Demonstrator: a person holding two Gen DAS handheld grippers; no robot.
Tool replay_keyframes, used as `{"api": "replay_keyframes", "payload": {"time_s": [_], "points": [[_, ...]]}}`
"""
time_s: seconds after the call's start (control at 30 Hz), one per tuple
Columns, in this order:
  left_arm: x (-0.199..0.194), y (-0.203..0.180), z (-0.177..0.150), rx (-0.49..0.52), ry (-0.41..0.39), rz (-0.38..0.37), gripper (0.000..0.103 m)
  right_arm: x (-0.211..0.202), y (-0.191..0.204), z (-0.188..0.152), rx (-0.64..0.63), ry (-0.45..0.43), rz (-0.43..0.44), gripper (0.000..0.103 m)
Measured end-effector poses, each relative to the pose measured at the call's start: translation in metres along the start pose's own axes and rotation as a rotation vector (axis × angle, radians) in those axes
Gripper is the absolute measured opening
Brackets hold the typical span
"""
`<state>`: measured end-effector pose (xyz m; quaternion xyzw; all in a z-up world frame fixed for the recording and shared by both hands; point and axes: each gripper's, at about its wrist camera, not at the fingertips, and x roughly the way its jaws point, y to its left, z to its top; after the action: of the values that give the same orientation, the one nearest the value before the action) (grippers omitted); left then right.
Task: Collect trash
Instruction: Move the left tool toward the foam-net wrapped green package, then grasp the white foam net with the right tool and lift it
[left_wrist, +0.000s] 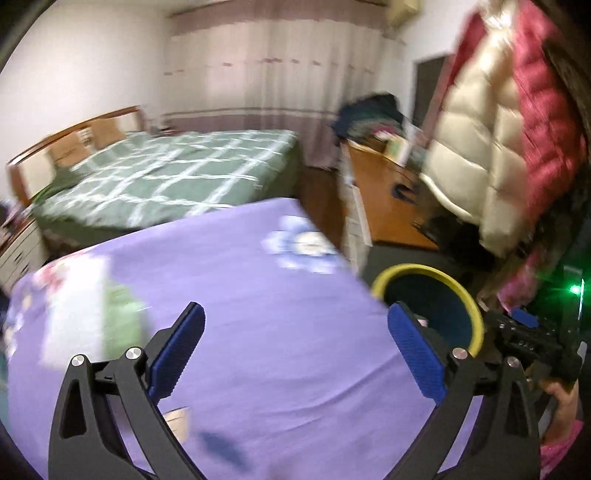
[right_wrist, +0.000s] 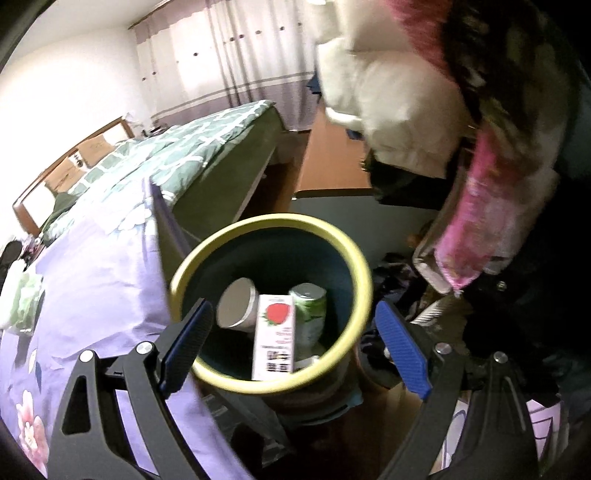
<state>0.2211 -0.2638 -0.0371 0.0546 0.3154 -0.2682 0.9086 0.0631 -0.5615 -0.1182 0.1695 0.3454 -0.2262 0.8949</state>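
A dark bin with a yellow rim (right_wrist: 364, 273) stands beside the purple-sheeted bed (right_wrist: 96, 280). Inside it lie a white strawberry carton (right_wrist: 274, 338), a green can (right_wrist: 309, 314) and a grey cup (right_wrist: 236, 304). My right gripper (right_wrist: 291, 349) is open and empty, right above the bin's mouth. My left gripper (left_wrist: 295, 350) is open and empty over the purple sheet (left_wrist: 258, 295). The bin (left_wrist: 476, 314) shows at its right, with the right gripper (left_wrist: 532, 332) beyond it. A blurred white and green thing (left_wrist: 96, 306) lies on the sheet to the left.
A green checked bed (left_wrist: 177, 177) lies behind. A wooden desk (left_wrist: 384, 192) with piled clothes stands at the right. A cream and red puffer jacket (left_wrist: 498, 129) hangs close at the right. Clothes lie on the floor (right_wrist: 399, 280) beside the bin.
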Motion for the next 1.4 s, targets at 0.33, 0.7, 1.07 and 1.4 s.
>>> {"api": "replay_keyframes", "payload": {"time_s": [0.33, 0.7, 1.07, 1.4], "points": [[-0.081, 0.161, -0.041, -0.209, -0.148, 0.32, 0.098, 0.003, 0.081, 0.001, -0.132, 0.009, 0.052, 0.085], [-0.088, 0.284, -0.099, -0.341, -0.131, 0.7, 0.098, -0.009, 0.219, -0.002, -0.317, -0.032, 0.203, 0.085], [-0.093, 0.303, -0.123, -0.456, -0.121, 0.759, 0.098, -0.021, 0.417, -0.013, -0.515, -0.023, 0.472, 0.085], [-0.09, 0.304, -0.124, -0.481, -0.116, 0.734, 0.098, 0.023, 0.497, -0.035, -0.667, 0.06, 0.354, 0.085]]}}
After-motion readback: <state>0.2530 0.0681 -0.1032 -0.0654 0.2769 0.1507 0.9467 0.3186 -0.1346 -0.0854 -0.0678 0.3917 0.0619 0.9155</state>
